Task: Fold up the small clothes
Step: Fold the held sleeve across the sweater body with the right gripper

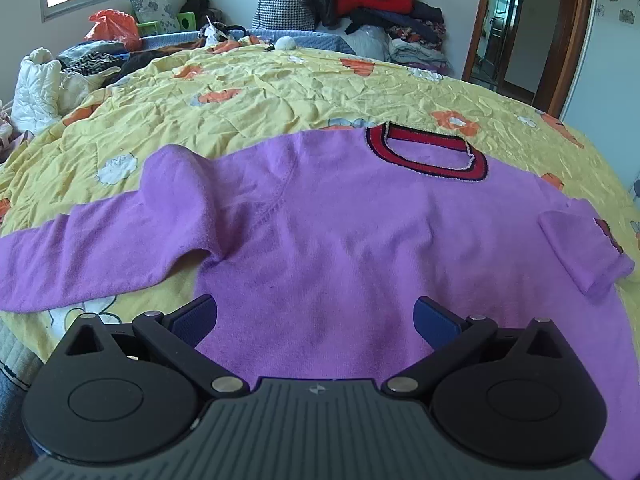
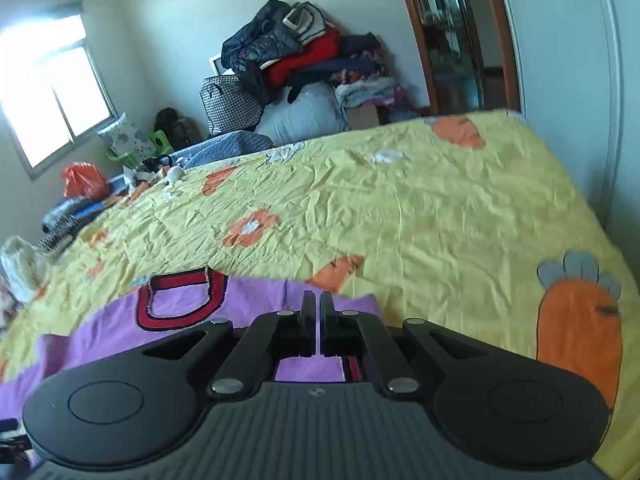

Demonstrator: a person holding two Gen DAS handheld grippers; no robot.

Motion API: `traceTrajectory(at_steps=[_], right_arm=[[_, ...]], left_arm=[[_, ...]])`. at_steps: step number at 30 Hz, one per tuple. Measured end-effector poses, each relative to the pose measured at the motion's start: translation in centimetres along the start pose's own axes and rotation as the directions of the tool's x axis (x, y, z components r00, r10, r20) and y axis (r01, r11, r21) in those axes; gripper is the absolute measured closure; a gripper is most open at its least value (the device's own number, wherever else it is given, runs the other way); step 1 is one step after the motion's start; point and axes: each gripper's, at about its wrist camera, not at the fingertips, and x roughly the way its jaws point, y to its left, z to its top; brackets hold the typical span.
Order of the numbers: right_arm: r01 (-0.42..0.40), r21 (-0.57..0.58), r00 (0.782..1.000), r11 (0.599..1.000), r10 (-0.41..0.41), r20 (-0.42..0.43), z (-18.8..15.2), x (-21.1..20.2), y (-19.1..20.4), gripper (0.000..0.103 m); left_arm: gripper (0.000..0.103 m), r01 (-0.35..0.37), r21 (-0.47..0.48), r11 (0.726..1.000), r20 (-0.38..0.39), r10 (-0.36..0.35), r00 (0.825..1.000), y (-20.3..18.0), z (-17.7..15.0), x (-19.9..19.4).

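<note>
A purple sweater (image 1: 344,248) with a red and black collar (image 1: 424,152) lies spread flat on the yellow bedspread (image 1: 260,96). Its left sleeve stretches out to the left; its right sleeve (image 1: 580,252) is folded in over the body. My left gripper (image 1: 316,316) is open and hovers over the sweater's lower part, holding nothing. In the right wrist view the sweater (image 2: 256,300) and its collar (image 2: 180,300) lie at lower left. My right gripper (image 2: 316,320) has its fingers closed together over the sweater's right side; whether cloth is pinched between them is hidden.
The bedspread (image 2: 400,220) has orange flower and carrot prints. A heap of clothes and bags (image 1: 352,8) is piled behind the bed by the wall. More clothes and an orange bag (image 1: 112,28) lie at the far left under a window. A door (image 1: 520,28) stands at right.
</note>
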Motion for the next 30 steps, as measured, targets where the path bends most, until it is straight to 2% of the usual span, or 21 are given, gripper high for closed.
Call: traceTrajectory(at_steps=[1, 2, 3, 4, 5, 7, 9, 12, 14, 15, 16, 17, 21, 23, 25, 27, 28, 29, 30], right_arm=[[-0.066, 0.109, 0.997, 0.992, 0.068, -0.022, -0.2, 0.2, -1.8, 0.096], [-0.107, 0.222, 0.99, 0.969, 0.124, -0.067, -0.7, 0.6, -3.5, 0.072], [-0.101, 0.299, 0.988, 0.949, 0.132, -0.086, -1.4, 0.9, -4.7, 0.024], [-0.077, 0.317, 0.991, 0.945, 0.107, -0.079, -2.4, 0.7, -5.0, 0.006], [-0.07, 0.313, 0.992, 0.947, 0.098, -0.075, -3.1, 0.6, -5.4, 0.0], [-0.09, 0.339, 0.987, 0.936, 0.129, -0.095, -4.5, 0.9, -6.1, 0.0], [-0.129, 0.376, 0.983, 0.918, 0.169, -0.075, -5.3, 1.1, -6.9, 0.0], [-0.149, 0.377, 0.98, 0.914, 0.187, -0.064, -5.4, 1.2, -7.1, 0.009], [-0.143, 0.37, 0.986, 0.918, 0.166, -0.032, -5.1, 0.7, -6.6, 0.02], [-0.148, 0.37, 0.987, 0.917, 0.161, -0.005, -5.1, 0.3, -6.6, 0.021], [-0.182, 0.374, 0.982, 0.909, 0.19, 0.015, -5.0, 0.0, -6.6, 0.021], [-0.195, 0.379, 0.978, 0.905, 0.207, 0.008, -4.9, 0.2, -6.4, 0.021], [-0.137, 0.405, 0.983, 0.904, 0.175, -0.057, -5.2, 1.8, -6.6, 0.02], [-0.163, 0.428, 0.975, 0.889, 0.213, -0.069, -5.6, 2.9, -7.1, 0.021], [-0.131, 0.424, 0.978, 0.896, 0.188, -0.094, -5.6, 3.8, -7.2, 0.022], [-0.16, 0.427, 0.972, 0.89, 0.217, -0.088, -5.6, 4.7, -7.3, 0.02], [-0.159, 0.418, 0.973, 0.894, 0.214, -0.086, -5.4, 4.9, -7.1, 0.023], [-0.15, 0.399, 0.976, 0.905, 0.201, -0.088, -5.3, 5.0, -6.8, 0.06], [-0.152, 0.388, 0.974, 0.909, 0.205, -0.099, -5.2, 5.2, -6.4, 0.09]], left_arm=[[0.0, 0.002, 0.003, 1.0, -0.001, -0.002, 1.0, 0.0, -0.1, 0.0], [0.0, 0.003, 0.006, 1.0, -0.001, -0.003, 1.0, -0.1, -0.1, -0.1], [0.0, 0.005, 0.01, 1.0, 0.0, -0.005, 1.0, -0.2, -0.3, -0.1], [0.0, 0.007, 0.013, 1.0, -0.001, -0.007, 1.0, -0.3, -0.3, -0.1], [0.0, 0.007, 0.015, 1.0, -0.004, -0.007, 1.0, -0.4, -0.4, -0.1], [0.0, 0.006, 0.015, 1.0, -0.009, -0.006, 1.0, -0.4, -0.4, 0.1], [0.0, 0.006, 0.013, 1.0, -0.018, -0.006, 1.0, -0.5, -0.5, 0.3], [0.0, 0.007, 0.022, 1.0, -0.031, -0.006, 0.999, -0.8, -0.7, 0.5], [0.0, -0.001, 0.036, 0.999, -0.031, 0.003, 1.0, -1.0, -0.8, 0.4], [0.0, -0.005, 0.042, 0.999, -0.027, 0.006, 1.0, -1.1, -0.8, 0.3], [0.0, -0.007, 0.044, 0.999, -0.023, 0.008, 1.0, -1.1, -0.8, 0.2], [0.0, -0.007, 0.042, 0.999, -0.02, 0.008, 1.0, -1.0, -0.8, 0.2], [0.0, 0.002, 0.032, 0.999, -0.031, -0.001, 1.0, -0.9, -0.8, 0.4], [0.0, -0.002, 0.039, 0.999, -0.033, 0.003, 0.999, -1.0, -0.8, 0.4], [0.0, -0.005, 0.043, 0.999, -0.034, 0.007, 0.999, -1.0, -0.9, 0.5], [0.0, -0.004, 0.04, 0.999, -0.035, 0.005, 0.999, -1.0, -0.8, 0.5], [0.0, -0.005, 0.038, 0.999, -0.035, 0.006, 0.999, -1.0, -0.9, 0.5], [0.0, -0.007, 0.036, 0.999, -0.037, 0.008, 0.999, -0.9, -0.9, 0.5], [0.0, -0.009, 0.035, 0.999, -0.038, 0.01, 0.999, -0.8, -0.9, 0.5]])
